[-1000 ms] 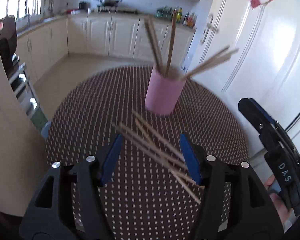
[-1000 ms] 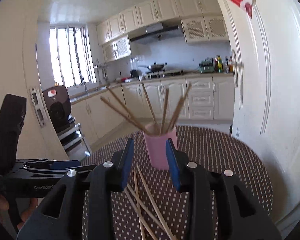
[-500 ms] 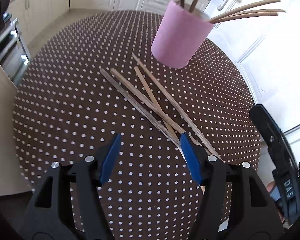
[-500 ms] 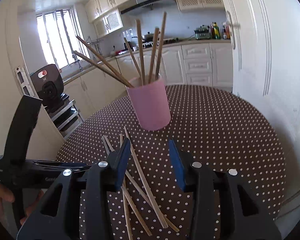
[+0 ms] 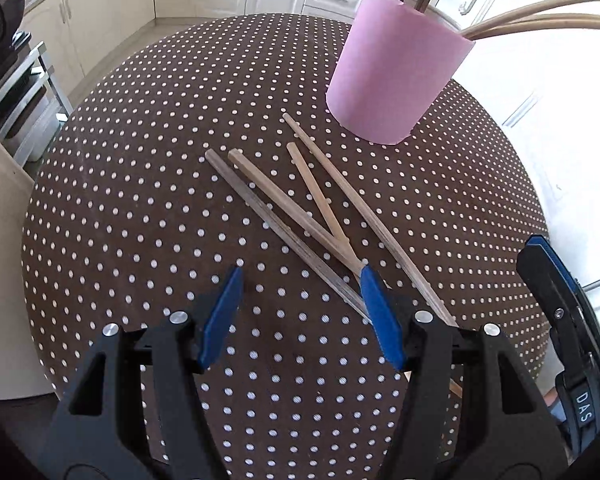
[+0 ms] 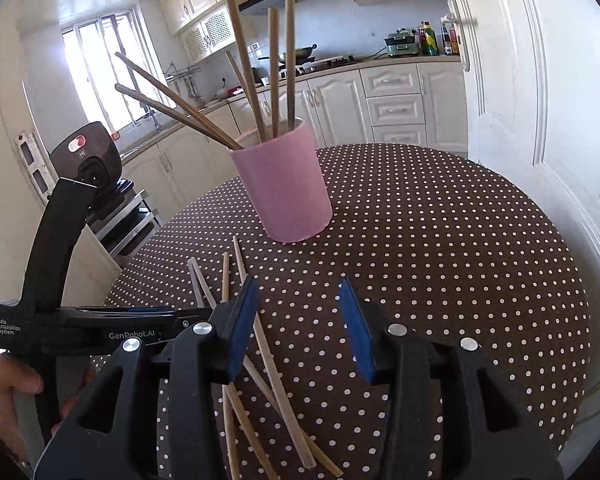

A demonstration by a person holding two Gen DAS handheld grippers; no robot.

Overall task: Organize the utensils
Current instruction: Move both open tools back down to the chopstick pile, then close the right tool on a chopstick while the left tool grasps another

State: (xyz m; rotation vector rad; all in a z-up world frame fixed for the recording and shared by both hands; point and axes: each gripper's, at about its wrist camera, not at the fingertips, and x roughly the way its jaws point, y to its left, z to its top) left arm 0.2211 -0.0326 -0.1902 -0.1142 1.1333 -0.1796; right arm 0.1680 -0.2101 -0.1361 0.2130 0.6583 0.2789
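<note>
Beside pink cup (image 5: pixel 388 76), perhaps four chopsticks (image 5: pixel 284 204).

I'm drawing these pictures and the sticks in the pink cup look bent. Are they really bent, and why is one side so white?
Left wrist view: the sticks leaning from the pink cup curve near the edge, probably from the fisheye lens; the door beyond is washed out by bright light. Right wrist view: sticks near the middle look straight; the window glares.
</note>
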